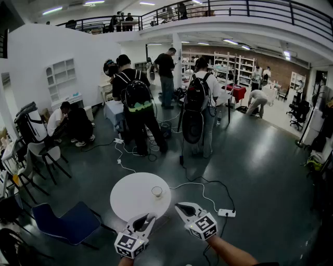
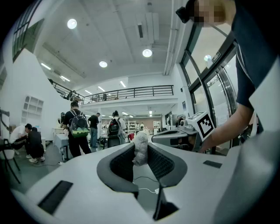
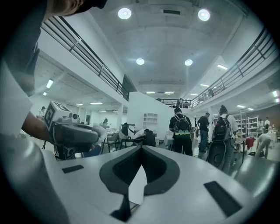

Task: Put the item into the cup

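Cup [image 1: 157,191] sits toward table [image 1: 129,195] right edge, left gripper [image 1: 147,217] clamping item [image 2: 141,149] nearby.

A round white table [image 1: 127,200] stands just ahead of the jaws of the left gripper [image 1: 141,222] and to the left of the jaws of the right gripper [image 1: 186,210]. A blue chair [image 1: 67,222] sits on the dark floor [image 1: 260,166] to the left of the left jaws, near the table. Just right of the right jaws lies a white power strip [image 1: 226,212], its white cable [image 1: 195,186] curving away past the table. Well ahead of both pairs of jaws, a person with a black-and-green backpack [image 1: 136,98] and a person with a dark backpack [image 1: 200,96] stand with backs turned. Further left, a crouching person [image 1: 78,124] is by a white wall [image 1: 36,62]. A railed balcony [image 1: 234,13] runs above.
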